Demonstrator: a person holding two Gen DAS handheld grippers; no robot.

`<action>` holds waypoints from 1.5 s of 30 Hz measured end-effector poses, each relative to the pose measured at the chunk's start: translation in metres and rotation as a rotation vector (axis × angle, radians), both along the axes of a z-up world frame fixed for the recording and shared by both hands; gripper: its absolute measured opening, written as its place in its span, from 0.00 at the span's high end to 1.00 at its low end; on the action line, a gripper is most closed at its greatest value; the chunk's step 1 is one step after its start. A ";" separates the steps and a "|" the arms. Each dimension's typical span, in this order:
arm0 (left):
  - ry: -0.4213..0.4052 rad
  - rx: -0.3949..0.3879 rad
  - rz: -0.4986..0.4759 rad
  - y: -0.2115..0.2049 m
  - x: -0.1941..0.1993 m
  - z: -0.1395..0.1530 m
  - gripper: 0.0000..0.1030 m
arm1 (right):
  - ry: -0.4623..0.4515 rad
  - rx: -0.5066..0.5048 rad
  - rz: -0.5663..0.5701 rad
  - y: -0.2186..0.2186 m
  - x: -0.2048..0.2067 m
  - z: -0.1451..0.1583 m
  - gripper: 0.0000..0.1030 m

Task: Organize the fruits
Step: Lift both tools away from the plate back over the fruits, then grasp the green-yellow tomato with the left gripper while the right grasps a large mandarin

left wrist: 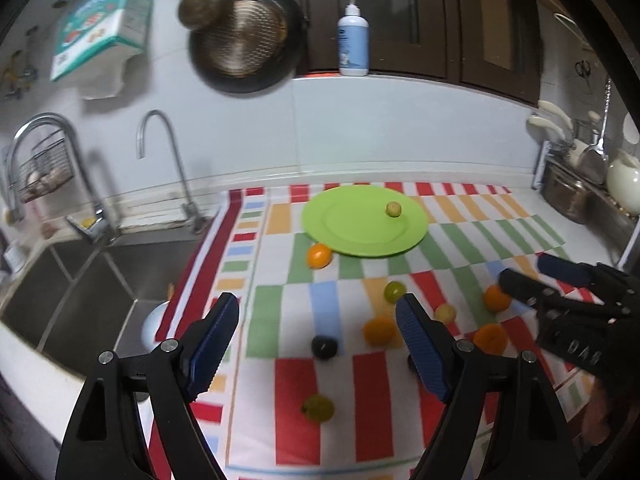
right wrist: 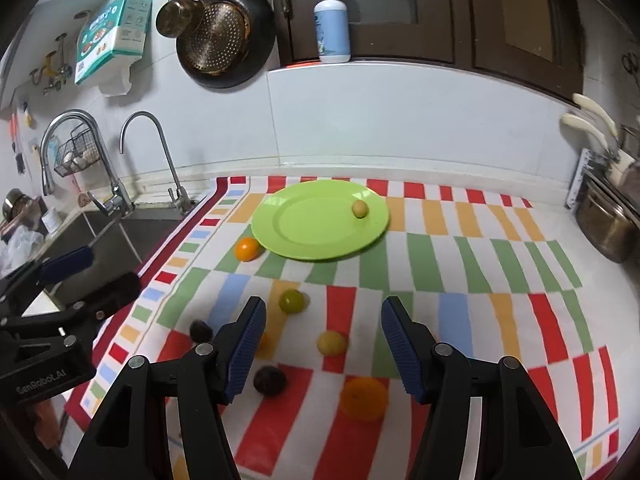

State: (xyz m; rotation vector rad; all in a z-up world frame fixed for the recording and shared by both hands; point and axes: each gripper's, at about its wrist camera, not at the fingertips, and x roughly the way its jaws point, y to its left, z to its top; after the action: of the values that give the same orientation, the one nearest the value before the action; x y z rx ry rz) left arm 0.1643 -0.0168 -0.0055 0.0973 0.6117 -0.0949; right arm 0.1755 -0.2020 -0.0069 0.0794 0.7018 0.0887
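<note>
A green plate point(left wrist: 352, 236) point(right wrist: 304, 232) lies at the back of the striped cloth with one small yellow-green fruit point(left wrist: 393, 209) point(right wrist: 360, 209) on it. Loose fruits lie on the cloth: an orange point(left wrist: 319, 255) point(right wrist: 247, 249) beside the plate, a green one point(left wrist: 394, 291) point(right wrist: 292, 301), a yellow one point(right wrist: 331, 343), dark plums point(left wrist: 324, 347) point(right wrist: 269, 380), an orange point(right wrist: 364, 398), more oranges point(left wrist: 496, 298). My left gripper point(left wrist: 318, 334) is open and empty above the cloth. My right gripper point(right wrist: 322, 344) is open and empty, the yellow fruit between its fingers in view.
A steel sink point(left wrist: 80, 292) with two taps point(right wrist: 160, 152) lies left of the cloth. Pans hang on the wall point(right wrist: 224, 36). A soap bottle point(right wrist: 332, 24) stands on the ledge. Pots and utensils point(right wrist: 604, 224) stand at the right. The cloth covers the counter point(right wrist: 480, 272).
</note>
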 end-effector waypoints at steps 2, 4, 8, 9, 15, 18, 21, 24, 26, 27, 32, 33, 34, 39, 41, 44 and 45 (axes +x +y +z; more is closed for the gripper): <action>0.004 0.010 0.027 0.002 -0.009 -0.009 0.20 | -0.001 -0.001 -0.012 -0.003 -0.006 -0.004 0.41; 0.018 0.007 0.032 0.003 -0.015 -0.018 0.20 | -0.003 -0.007 -0.015 -0.003 -0.013 -0.009 0.41; 0.043 0.011 0.070 0.006 -0.024 -0.035 0.20 | -0.005 -0.045 -0.010 0.000 -0.025 -0.021 0.41; 0.048 0.003 0.076 0.008 -0.025 -0.039 0.20 | 0.000 -0.048 -0.005 0.002 -0.027 -0.025 0.41; 0.095 -0.008 0.110 0.011 -0.030 -0.064 0.20 | 0.032 -0.068 -0.008 0.005 -0.034 -0.050 0.41; 0.128 -0.006 0.120 0.012 -0.027 -0.078 0.21 | 0.047 -0.071 -0.026 0.002 -0.033 -0.060 0.41; 0.155 -0.020 0.118 0.013 -0.024 -0.089 0.25 | 0.073 -0.080 -0.032 0.002 -0.030 -0.071 0.41; 0.175 -0.030 0.113 0.013 -0.019 -0.097 0.32 | 0.100 -0.079 -0.028 0.001 -0.025 -0.081 0.41; 0.193 -0.039 0.109 0.012 -0.015 -0.102 0.35 | 0.111 -0.083 -0.033 0.000 -0.023 -0.087 0.41; 0.201 -0.041 0.111 0.012 -0.013 -0.104 0.35 | 0.117 -0.083 -0.035 0.000 -0.021 -0.089 0.41; 0.224 -0.054 0.103 0.012 -0.003 -0.111 0.47 | 0.131 -0.087 -0.050 -0.002 -0.012 -0.097 0.41; 0.229 -0.057 0.100 0.011 -0.001 -0.111 0.50 | 0.137 -0.079 -0.052 -0.003 -0.010 -0.099 0.41; 0.232 -0.064 0.094 0.011 0.000 -0.112 0.52 | 0.140 -0.077 -0.055 -0.004 -0.009 -0.100 0.41; 0.239 -0.061 0.086 0.010 0.004 -0.114 0.63 | 0.146 -0.078 -0.062 -0.005 -0.005 -0.105 0.42; 0.245 -0.064 0.083 0.010 0.006 -0.115 0.67 | 0.150 -0.085 -0.067 -0.005 -0.004 -0.107 0.43; 0.245 -0.064 0.078 0.010 0.006 -0.115 0.70 | 0.162 -0.081 -0.071 -0.006 -0.001 -0.109 0.49; 0.245 -0.063 0.076 0.010 0.006 -0.115 0.71 | 0.164 -0.078 -0.072 -0.007 -0.001 -0.110 0.51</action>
State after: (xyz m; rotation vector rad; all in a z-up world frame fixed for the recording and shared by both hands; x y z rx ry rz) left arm 0.1705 -0.0072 -0.1203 0.0011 0.8559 -0.0529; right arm 0.1749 -0.2086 -0.1166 0.0369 0.8647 -0.0147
